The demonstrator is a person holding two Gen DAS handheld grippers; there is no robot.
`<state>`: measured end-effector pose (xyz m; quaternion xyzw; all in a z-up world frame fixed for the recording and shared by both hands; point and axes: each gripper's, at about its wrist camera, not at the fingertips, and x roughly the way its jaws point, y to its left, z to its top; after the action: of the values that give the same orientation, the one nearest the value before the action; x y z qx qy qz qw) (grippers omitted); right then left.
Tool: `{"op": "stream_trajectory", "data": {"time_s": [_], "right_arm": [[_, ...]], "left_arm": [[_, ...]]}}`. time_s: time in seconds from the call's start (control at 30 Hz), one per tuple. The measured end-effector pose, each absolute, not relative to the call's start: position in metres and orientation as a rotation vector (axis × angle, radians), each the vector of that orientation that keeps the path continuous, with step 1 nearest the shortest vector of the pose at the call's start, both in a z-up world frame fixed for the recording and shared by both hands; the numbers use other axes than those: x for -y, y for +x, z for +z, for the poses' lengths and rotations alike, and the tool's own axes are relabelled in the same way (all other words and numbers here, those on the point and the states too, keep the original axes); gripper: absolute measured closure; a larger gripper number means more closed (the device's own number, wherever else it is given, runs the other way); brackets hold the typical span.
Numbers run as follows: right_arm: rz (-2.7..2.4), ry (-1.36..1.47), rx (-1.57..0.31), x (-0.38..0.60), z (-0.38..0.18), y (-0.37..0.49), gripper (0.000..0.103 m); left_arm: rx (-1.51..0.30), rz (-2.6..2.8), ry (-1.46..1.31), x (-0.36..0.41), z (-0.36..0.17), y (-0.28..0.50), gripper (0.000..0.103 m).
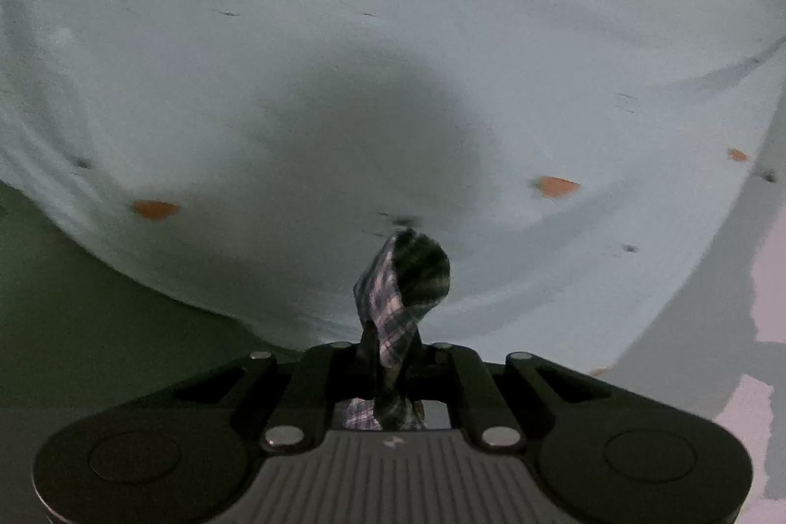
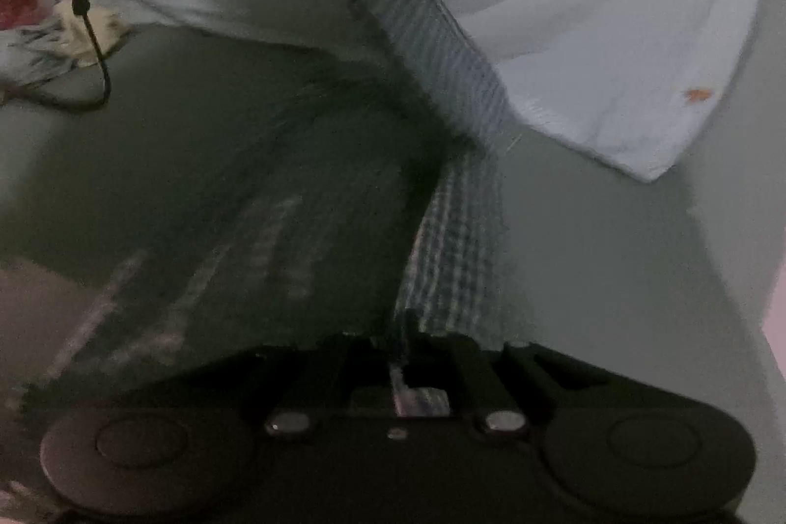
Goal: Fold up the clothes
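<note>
A: Left first. Left gripper point(image 1: 393, 357) clamped tight on a twisted corner of dark plaid woven cloth point(image 1: 400, 298), poking up toward twelve o'clock. Pale blue sheet dotted with orange marks point(image 1: 344, 33) spread behind, filling ten through two.

B: Right side? Right gripper point(image 2: 407, 357) likewise pinched on an edge of plaid cloth point(image 2: 442, 106), a long band running from six up to twelve, across grey surface point(image 2: 614, 254) and over the sheet's corner at two.

A: Step in hand, probably: lifting and stretching, one corner per gripper, ahead of a fold.

B: Next move, likely: corners level, cloth pulled taut, then laid flat before doubling over. Blur heavy here, so slack hard to judge.

A: Count?

B: Two grippers, both closed on fabric. One plaid garment, seemingly. One blue sheet. One black cable point(image 2: 88, 13) at ten, beside one heap of crumpled white and red fabrics point(image 2: 44, 23).
</note>
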<state>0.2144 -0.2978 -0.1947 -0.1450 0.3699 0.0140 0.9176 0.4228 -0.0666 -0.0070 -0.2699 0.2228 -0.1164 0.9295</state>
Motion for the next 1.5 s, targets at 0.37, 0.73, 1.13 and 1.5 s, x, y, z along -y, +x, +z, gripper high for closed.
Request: {"op": "stream_trajectory", "data": {"time_s": [0.37, 0.73, 1.13, 1.5], "right_arm": [[-0.096, -0.326, -1.019, 0.296, -0.242, 0.173, 0.057], [0.053, -0.297, -0.982, 0.285, -0.225, 0.157, 0.101], [0.003, 0.136, -0.884, 0.335, -0.188, 0.194, 0.061], [0.004, 0.03, -0.847, 0.344, -0.186, 0.22, 0.092]], "left_arm": [[-0.583, -0.139, -0.622, 0.001, -0.087, 0.421, 0.094], [-0.471, -0.029, -0.517, -0.019, -0.077, 0.39, 0.094], [-0.471, -0.075, -0.321, 0.022, -0.081, 0.378, 0.092], [-0.561, 0.016, -0.343, 0.046, -0.11, 0.371, 0.092]]}}
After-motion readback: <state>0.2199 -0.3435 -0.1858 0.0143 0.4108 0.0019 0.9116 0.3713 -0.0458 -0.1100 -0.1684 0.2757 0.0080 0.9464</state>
